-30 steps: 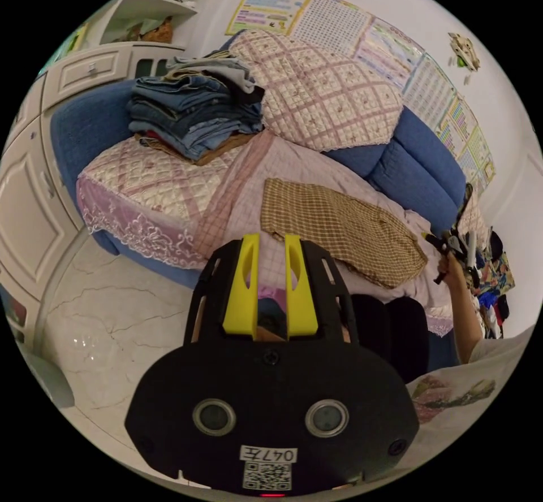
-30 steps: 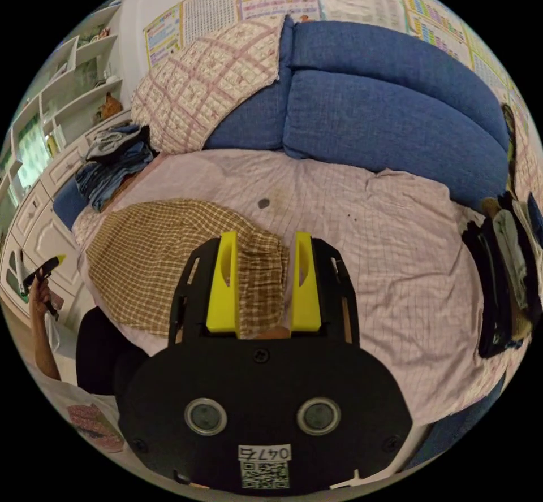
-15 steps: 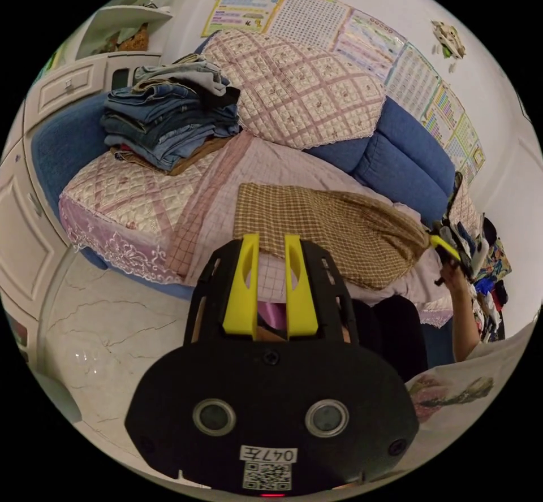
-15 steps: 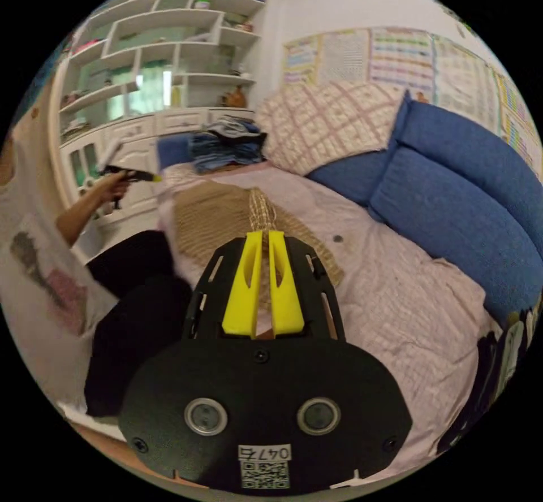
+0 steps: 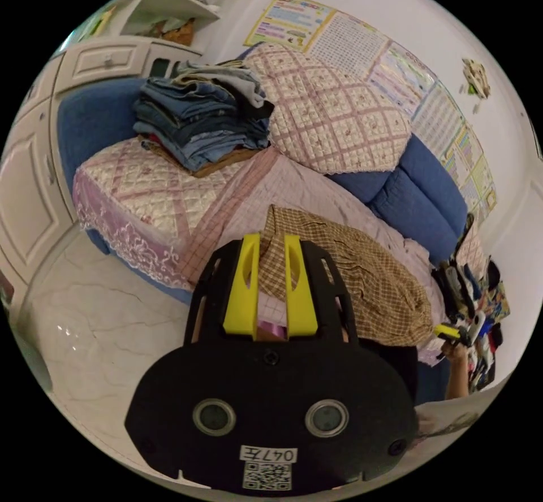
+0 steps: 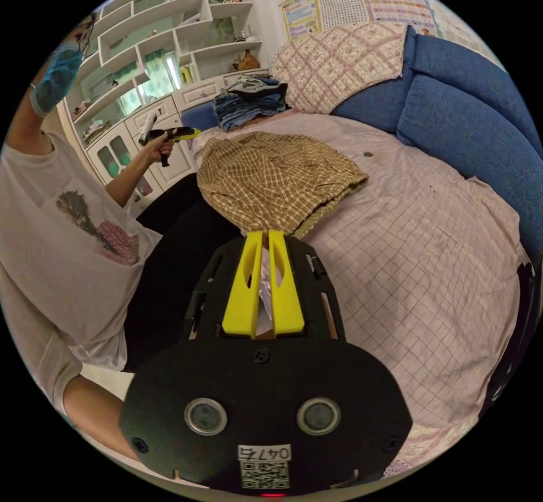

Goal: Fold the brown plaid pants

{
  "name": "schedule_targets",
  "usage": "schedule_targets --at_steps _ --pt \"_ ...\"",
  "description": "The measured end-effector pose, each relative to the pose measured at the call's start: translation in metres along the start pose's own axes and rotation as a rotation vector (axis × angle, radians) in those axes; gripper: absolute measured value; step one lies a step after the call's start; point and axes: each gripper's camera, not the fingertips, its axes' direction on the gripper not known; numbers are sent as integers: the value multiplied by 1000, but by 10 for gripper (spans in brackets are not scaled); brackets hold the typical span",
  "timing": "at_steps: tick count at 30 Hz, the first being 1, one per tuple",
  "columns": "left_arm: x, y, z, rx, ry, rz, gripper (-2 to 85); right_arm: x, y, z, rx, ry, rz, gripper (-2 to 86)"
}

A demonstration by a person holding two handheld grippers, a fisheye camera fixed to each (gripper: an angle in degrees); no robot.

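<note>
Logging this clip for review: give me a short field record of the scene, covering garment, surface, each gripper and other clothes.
garment: brown plaid pants, bunched, partly lifted
surface: pink checked cover on a blue sofa
right gripper: shut on the pants' near edge
left gripper: open, above the pants, holding nothing
other clothes: folded jeans stack at the sofa's far end

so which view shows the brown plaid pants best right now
The right gripper view: the brown plaid pants lie spread across the pink sheet, with one end pinched in the right gripper. In the left gripper view the pants are partly hidden behind the left gripper.
</note>
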Motion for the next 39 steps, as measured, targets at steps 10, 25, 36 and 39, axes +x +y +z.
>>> schedule_targets --at_steps 10,25,36,39 --pt "64 -78 166 -319 -81 308 87 50 -35 -21 129 93 108 67" --pt "138 -1 232 -244 -201 471 -1 174 -84 22 63 186 356 49" --pt "167 32 217 -87 -201 518 -1 202 -92 44 -46 118 246 7" --pt "181 29 227 -65 -214 543 3 188 -93 23 6 161 190 3"
